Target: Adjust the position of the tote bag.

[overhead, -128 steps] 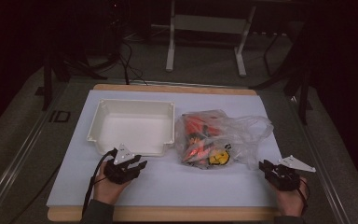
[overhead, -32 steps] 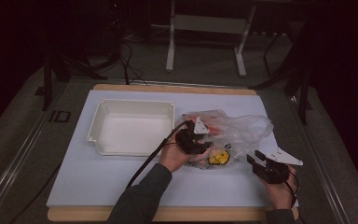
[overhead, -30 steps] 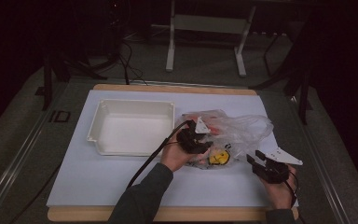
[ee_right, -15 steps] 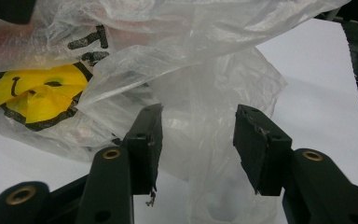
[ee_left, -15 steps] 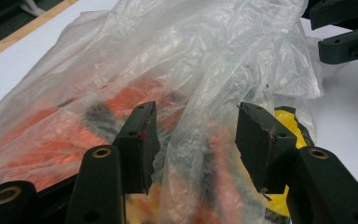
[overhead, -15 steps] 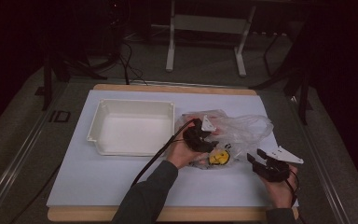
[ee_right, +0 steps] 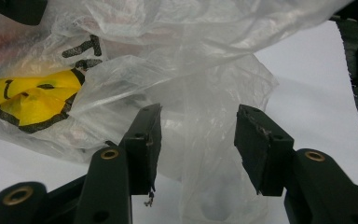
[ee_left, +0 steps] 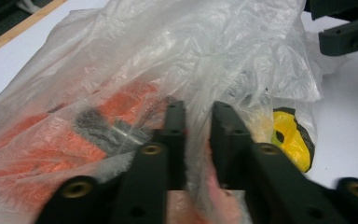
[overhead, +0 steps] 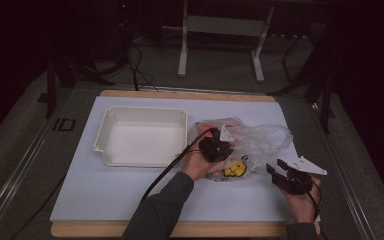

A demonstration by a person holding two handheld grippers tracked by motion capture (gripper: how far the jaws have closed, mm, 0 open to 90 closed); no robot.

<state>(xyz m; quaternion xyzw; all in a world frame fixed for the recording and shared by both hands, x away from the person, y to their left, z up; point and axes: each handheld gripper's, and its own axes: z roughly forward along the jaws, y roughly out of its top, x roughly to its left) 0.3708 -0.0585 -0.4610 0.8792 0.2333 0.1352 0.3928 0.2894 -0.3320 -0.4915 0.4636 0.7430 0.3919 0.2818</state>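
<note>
A clear plastic bag point(overhead: 265, 137) lies on the white mat, right of the tray. Through its film show orange items point(ee_left: 121, 100) and a yellow one with black marks point(overhead: 235, 169) point(ee_right: 32, 95). My left gripper point(overhead: 220, 145) point(ee_left: 198, 107) is at the bag's left side. Its jaws have just been closing and now pinch a fold of the bag's film point(ee_left: 191, 46). My right gripper point(overhead: 276, 169) point(ee_right: 198, 114) sits low at the bag's right corner. Its jaws have just been opening and stand wide, with loose film point(ee_right: 200, 60) between them, untouched by the pads.
An empty white tray point(overhead: 140, 111) stands on the mat left of the bag. The left gripper's cable point(overhead: 165, 172) trails back over the mat along the forearm. Bare mat lies in front of the tray. Dark floor and a stand's legs are beyond the table.
Since the earliest frame the left hand has crossed from the front left to the bag. In the last second it edged right, and its jaws closed on the film. The right hand stayed put.
</note>
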